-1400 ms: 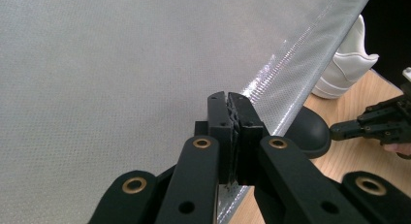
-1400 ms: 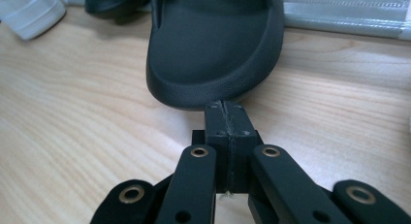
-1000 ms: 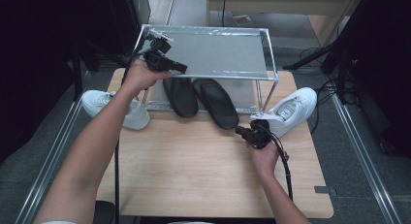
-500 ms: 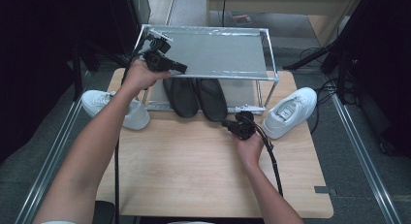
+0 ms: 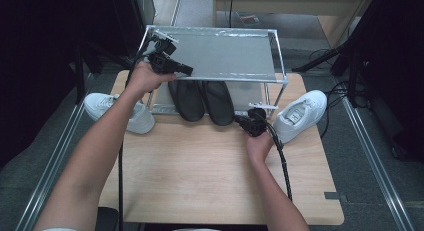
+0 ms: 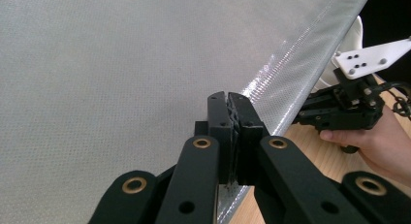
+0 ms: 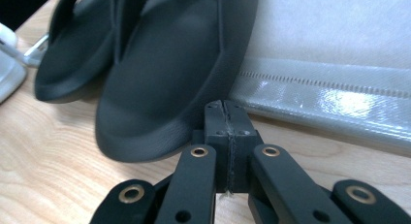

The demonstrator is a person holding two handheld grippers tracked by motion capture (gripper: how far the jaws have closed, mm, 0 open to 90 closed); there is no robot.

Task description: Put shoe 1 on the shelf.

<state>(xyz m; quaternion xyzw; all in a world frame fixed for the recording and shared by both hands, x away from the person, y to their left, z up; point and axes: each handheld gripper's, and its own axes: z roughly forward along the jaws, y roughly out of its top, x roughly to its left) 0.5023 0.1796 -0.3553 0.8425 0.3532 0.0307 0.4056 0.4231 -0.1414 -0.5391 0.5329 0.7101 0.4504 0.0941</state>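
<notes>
A pair of black slippers lies on the lower shelf of a metal shoe rack, the left one [image 5: 186,98] beside the right one [image 5: 218,101]. My right gripper [image 5: 241,120] is shut and empty, low over the table. Its tips [image 7: 226,105] are close to the heel of the right slipper [image 7: 165,73]; whether they touch it I cannot tell. My left gripper [image 5: 189,70] is shut at the front left edge of the rack's grey fabric top shelf [image 5: 225,53]. In the left gripper view its closed jaws [image 6: 228,95] lie over that edge [image 6: 291,73].
One white sneaker [image 5: 100,103] sits at the table's left edge by the rack, another [image 5: 300,113] at the right. The rack's front right post [image 5: 280,98] stands just beyond my right hand. The wooden tabletop [image 5: 200,176] stretches toward me.
My right gripper has moved left, from beside the right sneaker to the heel of the right slipper. The left gripper has stayed on the top shelf's edge.
</notes>
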